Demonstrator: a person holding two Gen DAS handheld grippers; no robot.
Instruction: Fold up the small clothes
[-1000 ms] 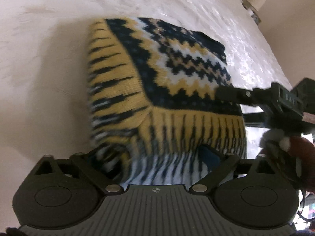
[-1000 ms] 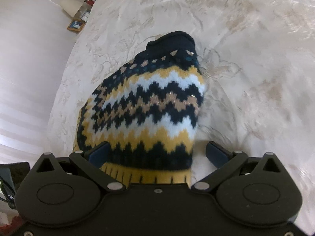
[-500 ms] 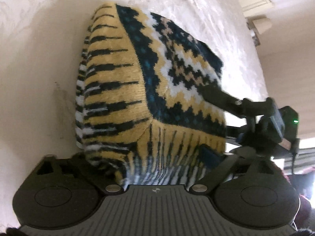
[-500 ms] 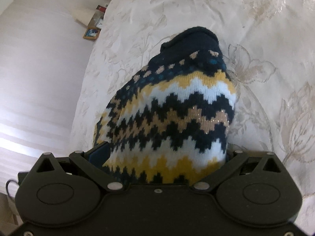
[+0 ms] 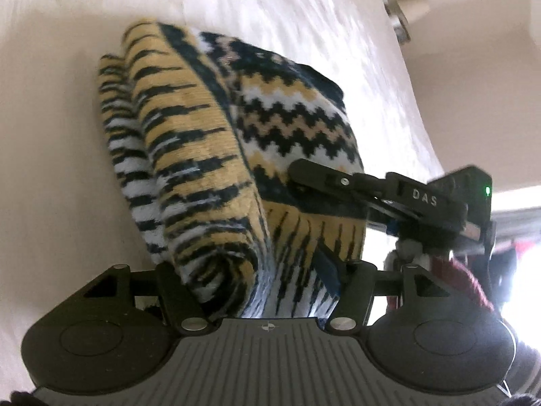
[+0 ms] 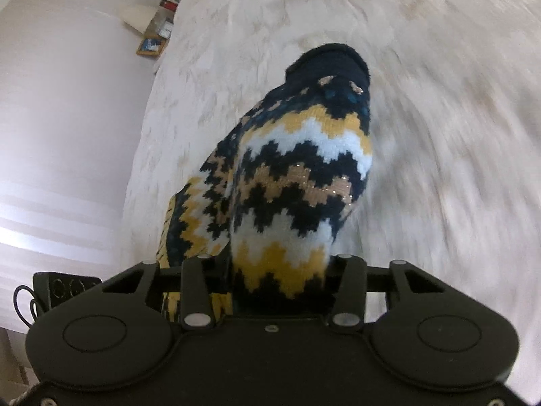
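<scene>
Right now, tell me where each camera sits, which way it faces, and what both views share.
Left wrist: sits on the left tool, looking forward and down along its closing jaws at the folded sweater between them; the right tool and a dark red sleeve show at right.
Right wrist: sits on the right tool, facing down at the sweater on the bedspread; its jaws are closing on the knit.
Shared: the sweater and pale bedspread.
</scene>
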